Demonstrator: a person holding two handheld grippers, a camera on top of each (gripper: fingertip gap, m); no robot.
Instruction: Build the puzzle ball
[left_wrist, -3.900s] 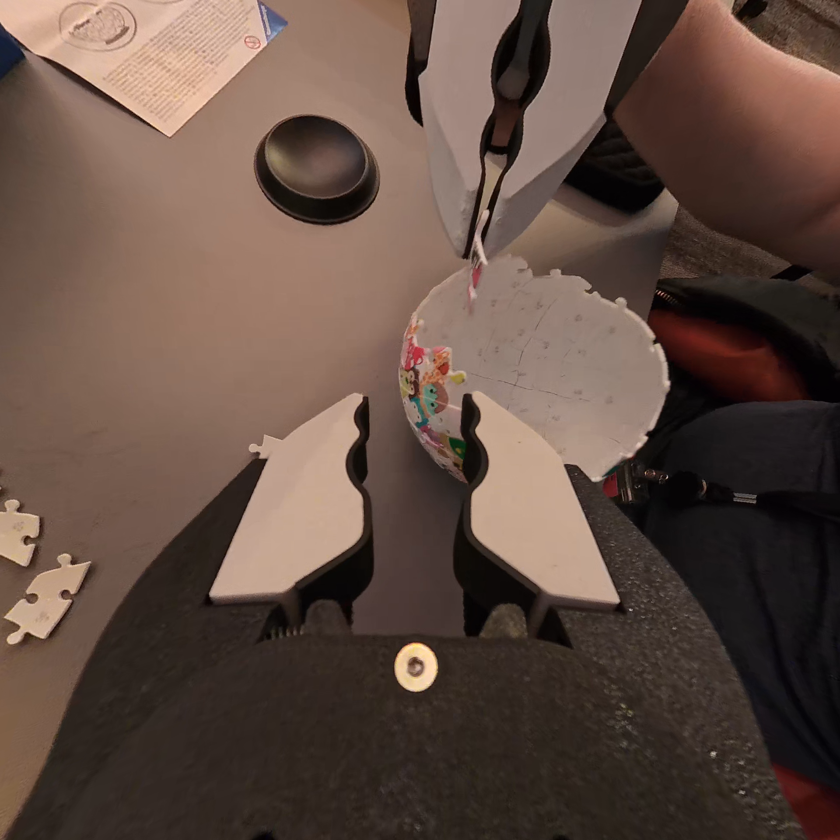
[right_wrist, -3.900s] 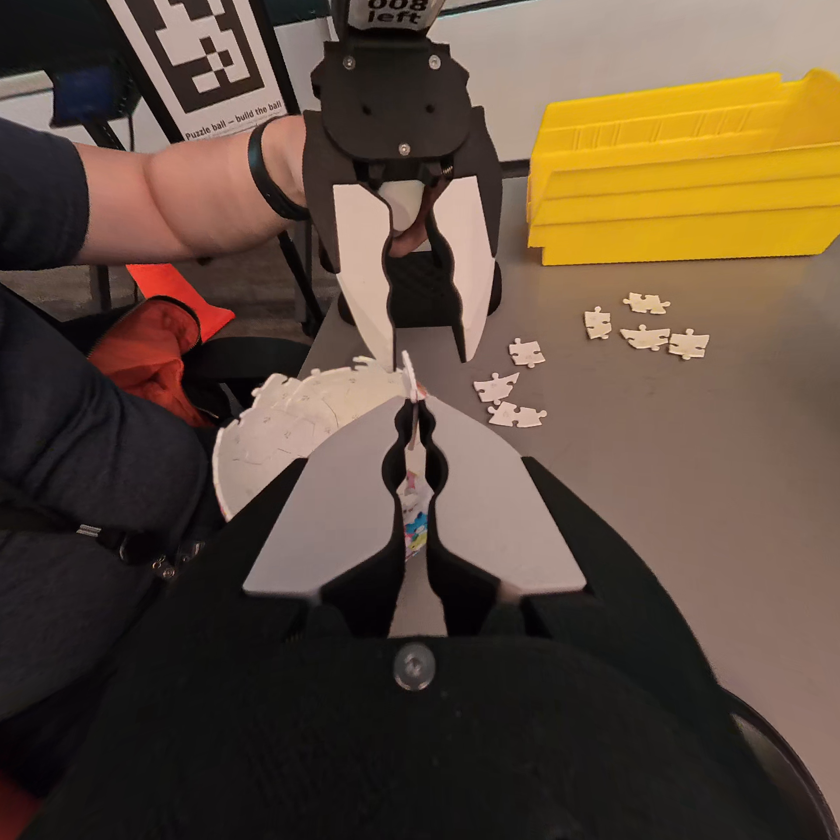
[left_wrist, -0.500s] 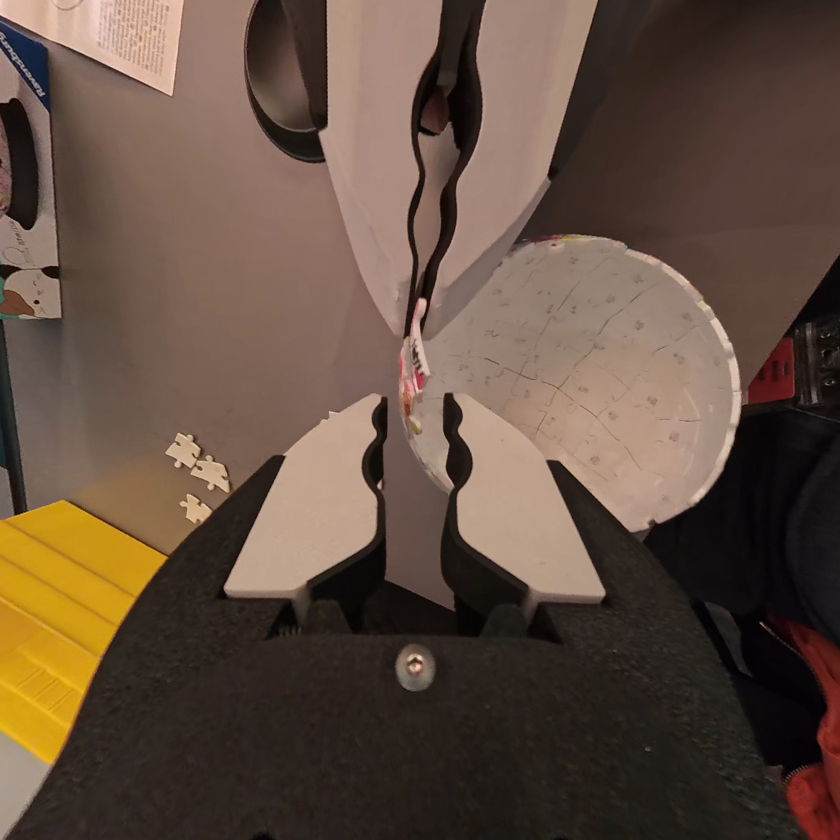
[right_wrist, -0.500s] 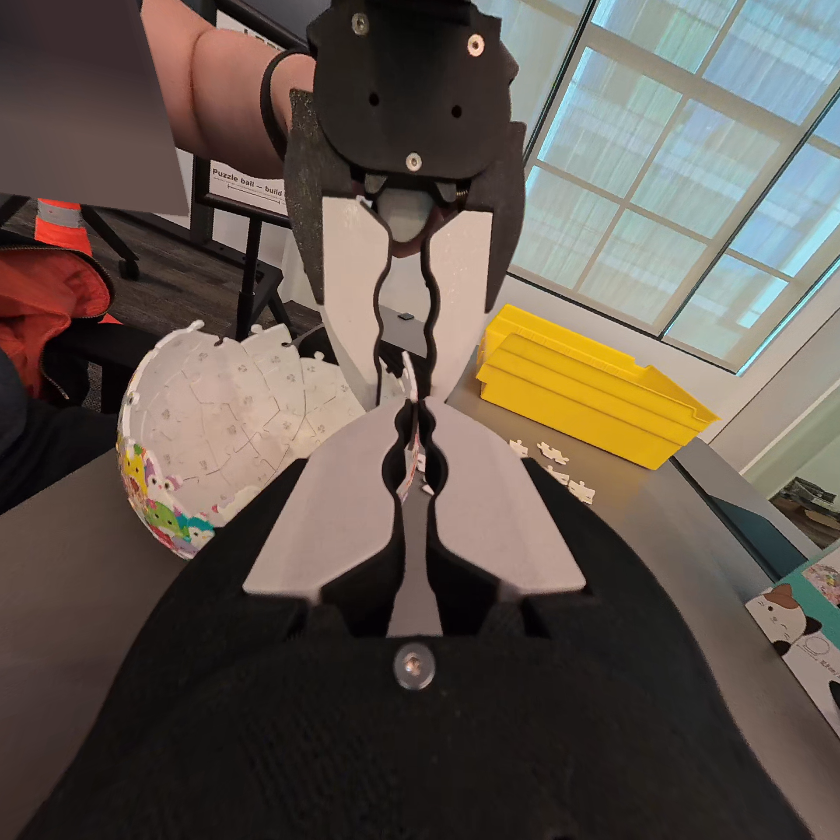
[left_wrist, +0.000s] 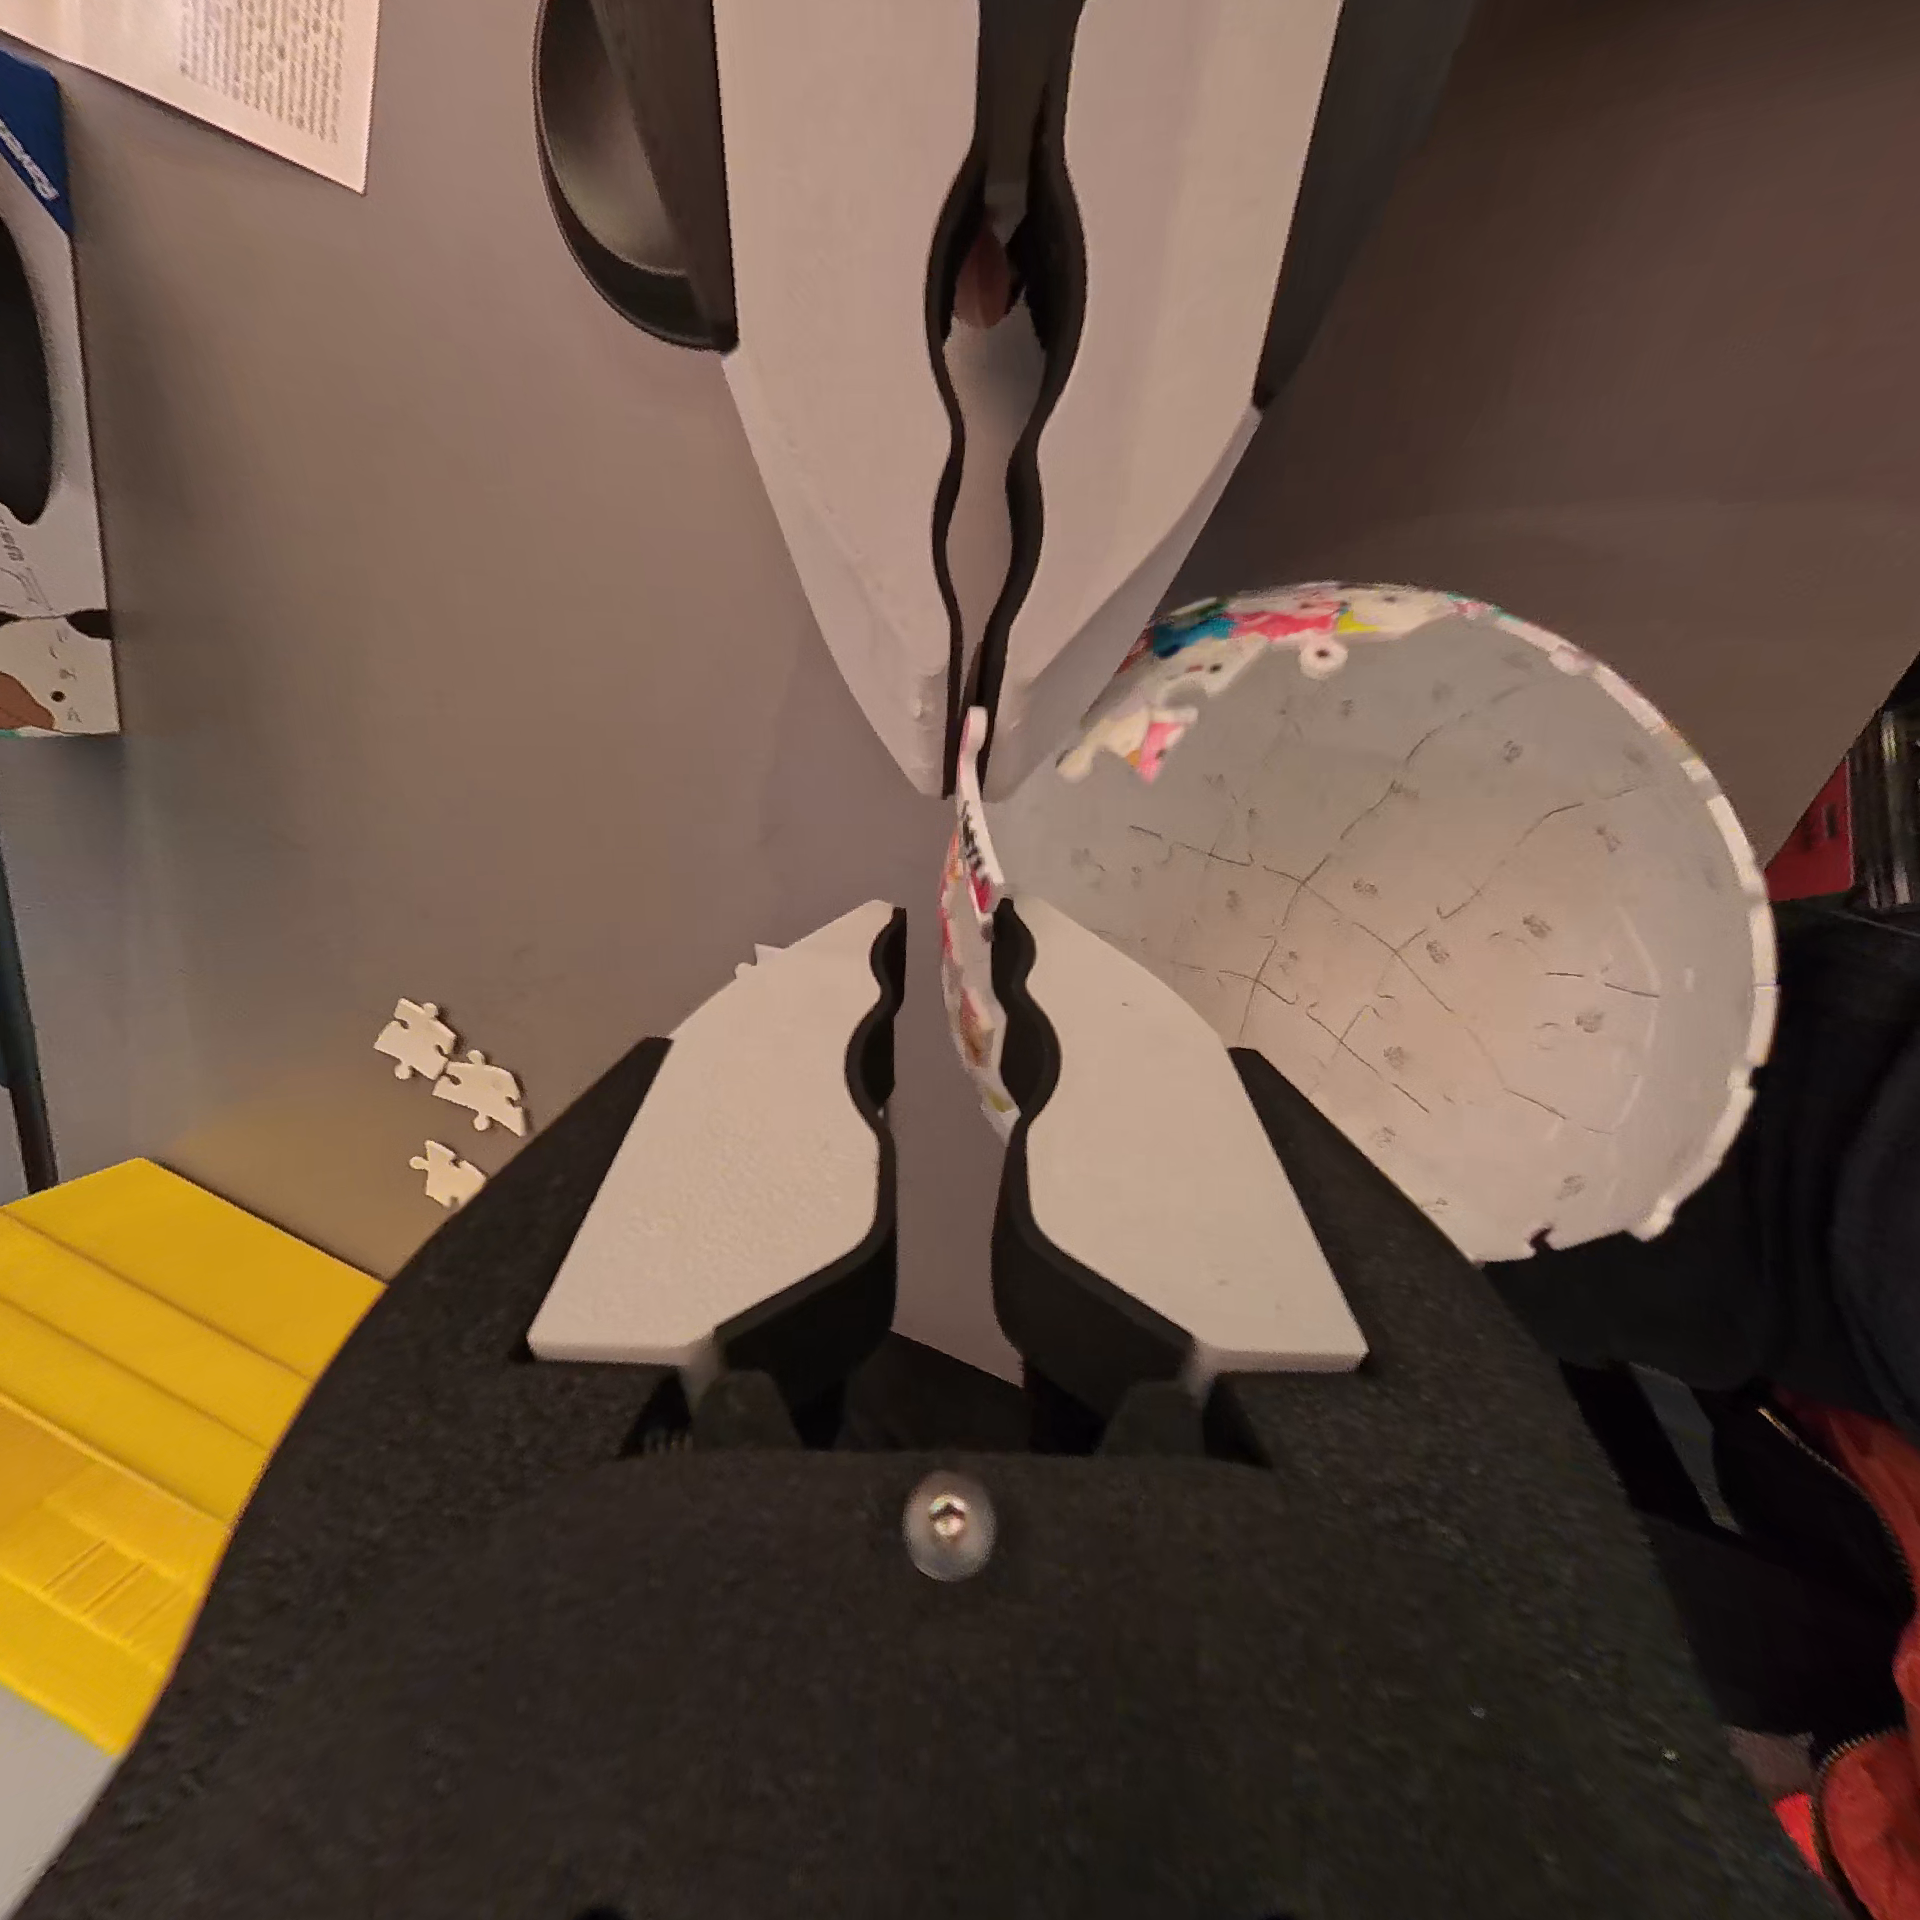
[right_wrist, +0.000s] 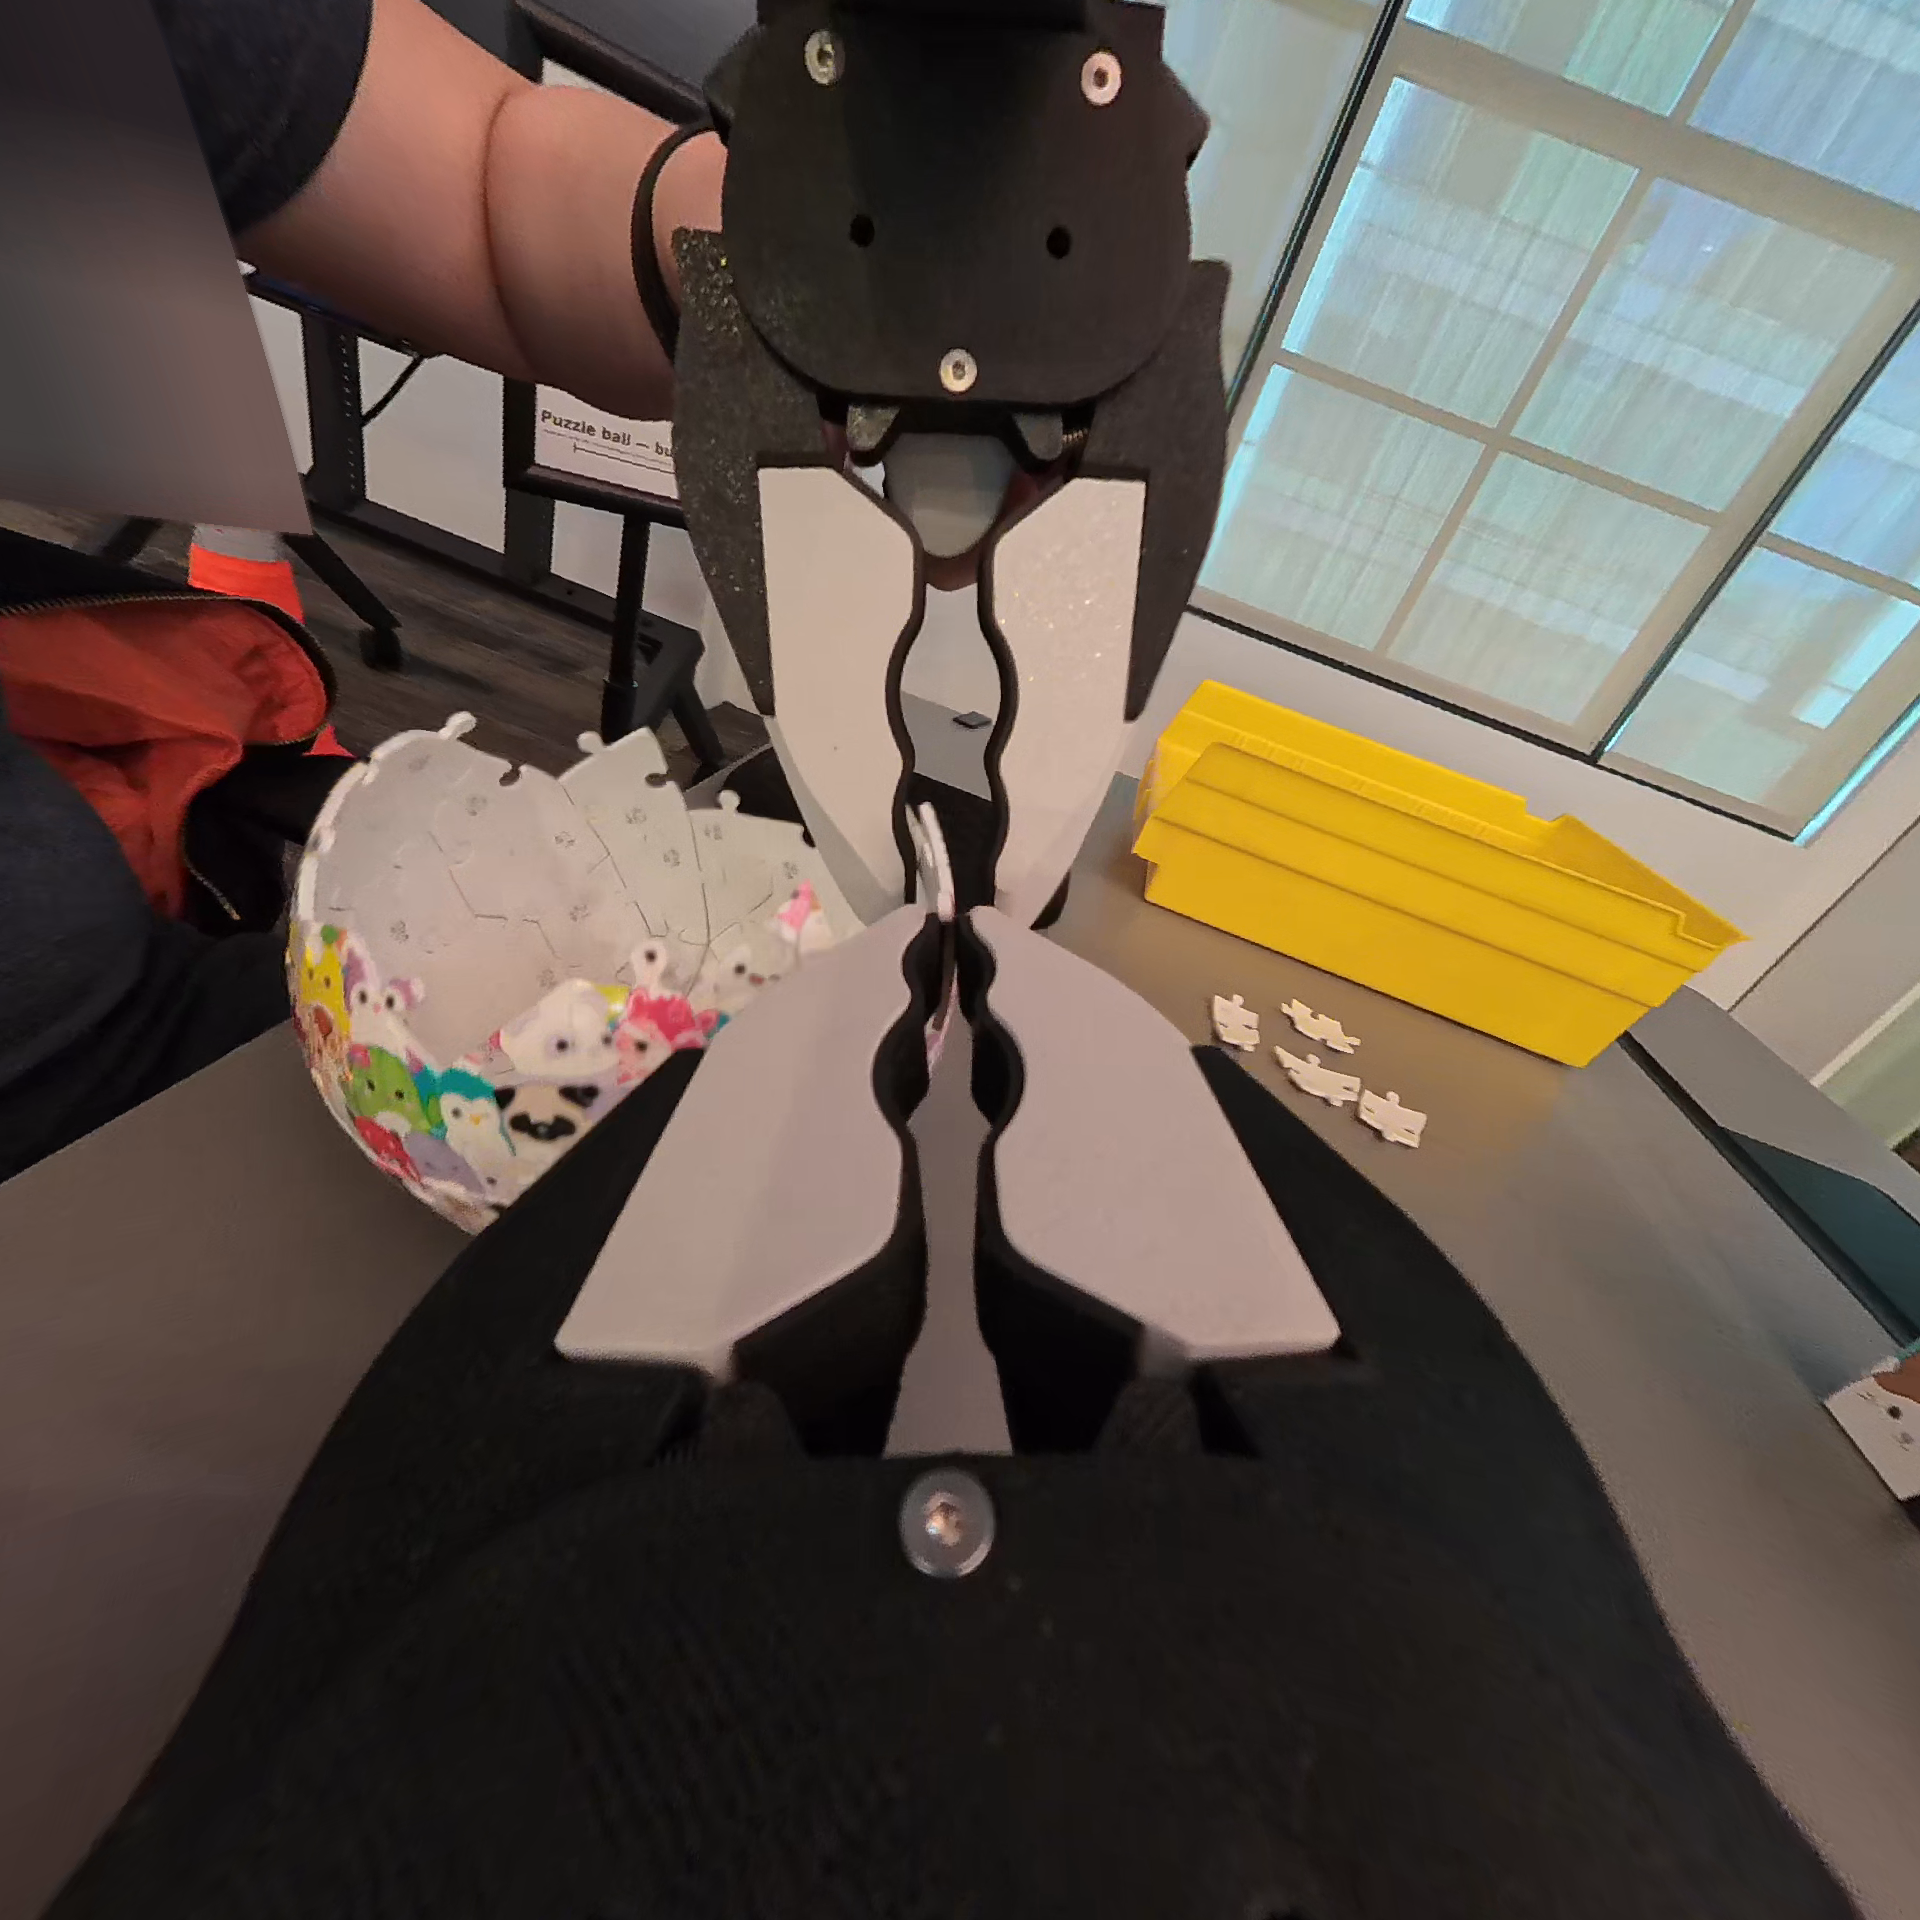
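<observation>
Both grippers meet nose-to-nose: right gripper (right_wrist: 943, 935) clamped on puzzle piece (right_wrist: 932, 854) at twelve o'clock, left gripper (left_wrist: 943, 920) parted beside the half-ball (left_wrist: 1455, 935) rim.

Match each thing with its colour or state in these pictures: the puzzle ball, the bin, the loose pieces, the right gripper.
Things:
1. puzzle ball
2. bin
3. loose pieces
4. right gripper

Colours or states:
A. yellow
B. shut on the ball's rim
C. half built, open like a bowl
D. lying flat beside the bin

Pairs: 1-C, 2-A, 3-D, 4-B.
</observation>
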